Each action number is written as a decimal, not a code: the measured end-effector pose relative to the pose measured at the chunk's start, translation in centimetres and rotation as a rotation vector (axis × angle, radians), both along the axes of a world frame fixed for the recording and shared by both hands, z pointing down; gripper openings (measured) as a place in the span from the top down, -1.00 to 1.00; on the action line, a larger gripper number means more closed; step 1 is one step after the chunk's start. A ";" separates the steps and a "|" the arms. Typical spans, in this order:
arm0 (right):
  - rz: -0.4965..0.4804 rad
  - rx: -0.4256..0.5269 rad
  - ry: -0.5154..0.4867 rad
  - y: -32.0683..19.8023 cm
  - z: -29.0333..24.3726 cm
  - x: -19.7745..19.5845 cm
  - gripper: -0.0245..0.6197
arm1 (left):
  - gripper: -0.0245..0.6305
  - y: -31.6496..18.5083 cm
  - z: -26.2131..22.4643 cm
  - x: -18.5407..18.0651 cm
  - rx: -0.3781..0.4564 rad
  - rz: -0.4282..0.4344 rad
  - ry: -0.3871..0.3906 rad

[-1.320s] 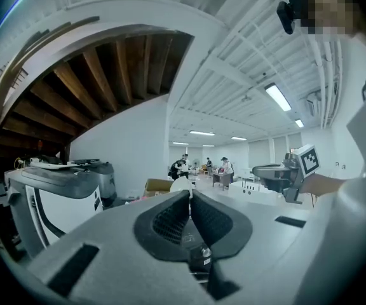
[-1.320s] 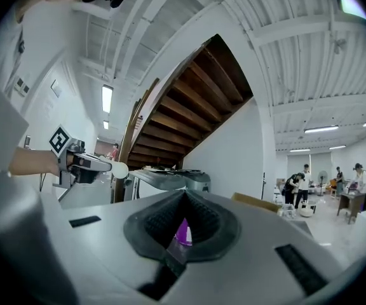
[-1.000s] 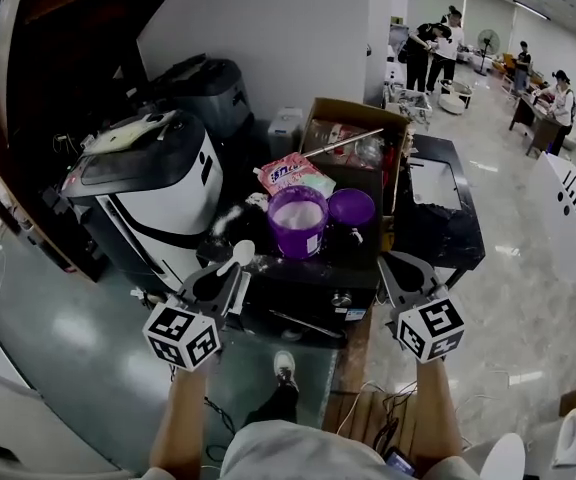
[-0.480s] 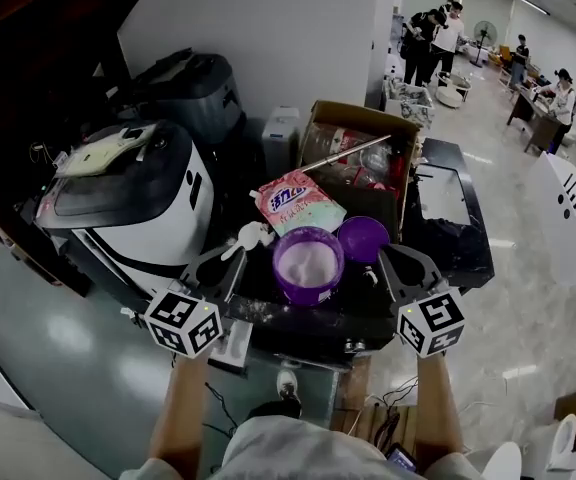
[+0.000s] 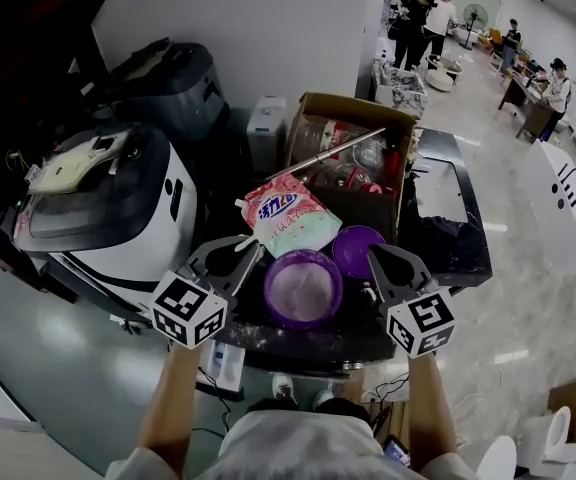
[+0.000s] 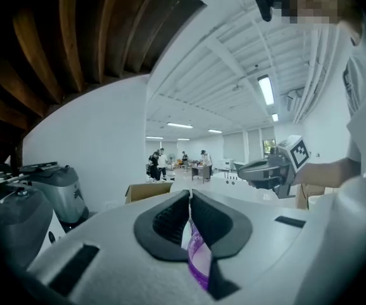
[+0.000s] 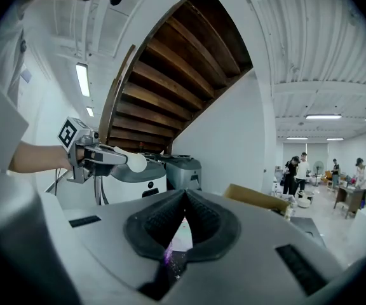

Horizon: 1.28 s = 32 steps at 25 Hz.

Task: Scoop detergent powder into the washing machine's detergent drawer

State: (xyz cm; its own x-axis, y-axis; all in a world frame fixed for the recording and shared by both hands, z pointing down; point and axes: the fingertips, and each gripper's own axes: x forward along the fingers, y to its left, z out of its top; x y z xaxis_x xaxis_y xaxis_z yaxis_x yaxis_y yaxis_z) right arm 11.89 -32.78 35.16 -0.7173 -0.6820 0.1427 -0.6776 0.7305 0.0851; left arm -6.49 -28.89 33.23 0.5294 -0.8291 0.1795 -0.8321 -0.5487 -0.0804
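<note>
Left gripper (image 5: 238,256) pinches a white round-headed scoop (image 7: 136,162); right gripper's (image 5: 380,256) fingers (image 7: 205,224) clenched empty near round purple tub (image 5: 269,290).

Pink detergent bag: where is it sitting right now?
Head view, near the middle: the pink bag sits just behind the purple tub of powder, in front of the cardboard box, nearer the left gripper.

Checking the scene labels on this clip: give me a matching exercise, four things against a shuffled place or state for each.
Things:
1. purple tub
2. pink bag
3. white scoop
4. purple lid

States:
a. clamped in the left gripper
b. off, lying beside the tub
c. open, white powder inside
d. lying on the far side of the tub

Pairs: 1-c, 2-d, 3-a, 4-b
</note>
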 end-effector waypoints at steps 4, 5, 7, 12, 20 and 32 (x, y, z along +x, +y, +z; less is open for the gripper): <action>-0.026 -0.061 -0.001 -1.1 2.0 0.0 0.93 | 0.88 -1.4 3.0 1.9 -0.121 0.070 -0.034; -0.035 -0.070 -0.001 -1.3 2.3 0.0 0.93 | 0.88 -1.7 3.7 2.1 -0.152 0.071 -0.038; -0.050 -0.083 0.001 -1.6 2.9 0.0 0.93 | 0.88 -2.3 5.1 2.2 -0.204 0.064 -0.046; -0.066 -0.112 -0.003 -2.3 3.9 0.3 0.93 | 0.88 -2.4 7.7 3.7 -0.328 0.170 -0.105; -0.081 -0.150 0.002 -2.7 5.8 -0.4 0.93 | 0.88 -1.2 12.5 5.0 -0.547 0.321 -0.284; -0.080 -0.189 0.032 -1.8 7.7 -0.2 0.93 | 0.88 0.0 16.1 6.3 -0.652 0.481 -0.581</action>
